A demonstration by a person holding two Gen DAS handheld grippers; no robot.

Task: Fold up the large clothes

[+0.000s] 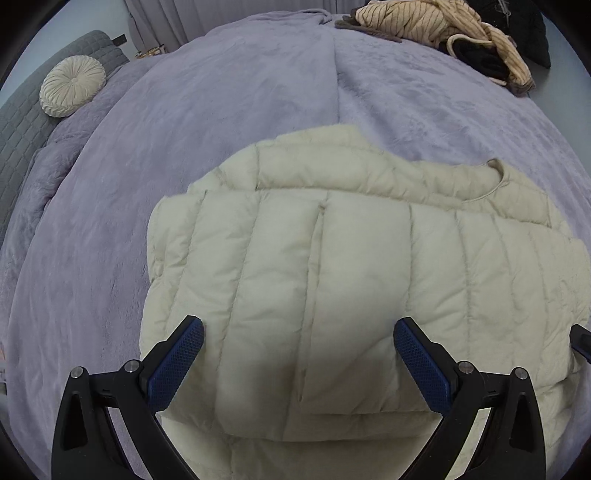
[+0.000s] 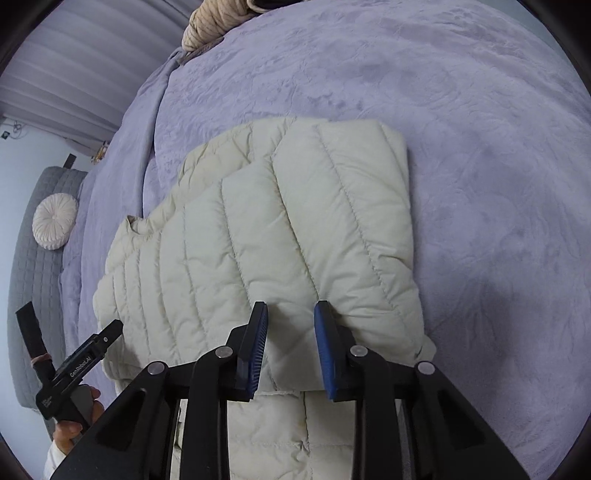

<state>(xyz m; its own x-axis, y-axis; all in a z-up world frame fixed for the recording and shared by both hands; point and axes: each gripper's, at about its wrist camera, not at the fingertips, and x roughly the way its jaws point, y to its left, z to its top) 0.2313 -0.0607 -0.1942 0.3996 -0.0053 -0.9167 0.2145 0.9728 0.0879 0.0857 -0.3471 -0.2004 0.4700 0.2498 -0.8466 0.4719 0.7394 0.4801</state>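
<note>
Broadly, a lavender plush blanket covers a bed and fills both fisheye views, stretching far ahead of each claw. On it lies a cream quilted puffer jacket, already partly folded, with one panel laid across the body and the collar off to the right of the left gripper. That gripper hangs just above the near edge of the jacket, its blue-padded fingers spread wide with nothing between them. The right gripper sits over the jacket's near right corner, its fingers parted by a narrow gap; it appears released, though whether a pad brushes the fabric cannot be told. To finish this fold well, it seems best to take the near hem at two points set well apart, lift both together, and lay the layer forward so the puffy panels stack squarely and trapped air escapes instead of springing the fold open. Far ahead of the left claw, a heap of striped beige clothing waits at the bed's edge, and a round pleated cushion rests to the far left. The jacket's nearest hem is hidden beneath both claws, and its sleeves cannot be made out.
</note>
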